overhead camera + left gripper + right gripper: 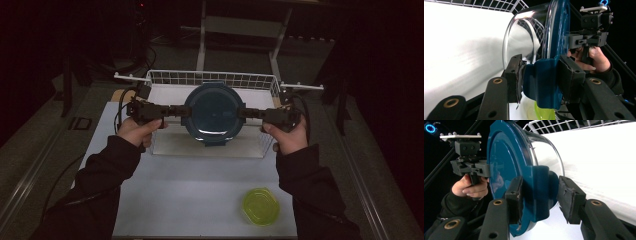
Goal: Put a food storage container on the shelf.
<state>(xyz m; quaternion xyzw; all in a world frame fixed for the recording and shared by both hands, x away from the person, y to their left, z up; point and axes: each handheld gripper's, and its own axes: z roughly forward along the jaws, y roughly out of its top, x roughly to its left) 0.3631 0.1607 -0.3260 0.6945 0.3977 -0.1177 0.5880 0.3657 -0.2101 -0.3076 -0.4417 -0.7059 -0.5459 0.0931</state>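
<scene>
You hold the round clear container with the blue lid [214, 112] in the air above the white wire basket [210, 78], lid facing you. Your left gripper [181, 111] clamps the lid's left latch tab [544, 83], and your right gripper [243, 112] clamps the opposite tab [539, 192]. A yellow-green lid [260, 206] lies on the white table [190, 195], well apart.

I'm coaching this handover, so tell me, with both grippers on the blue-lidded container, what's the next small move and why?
Probably lower it straight down into the white wire basket. The left gripper and right gripper each clamp a side latch of the round container, which is held level above the basket, so both hands should descend together.
</scene>
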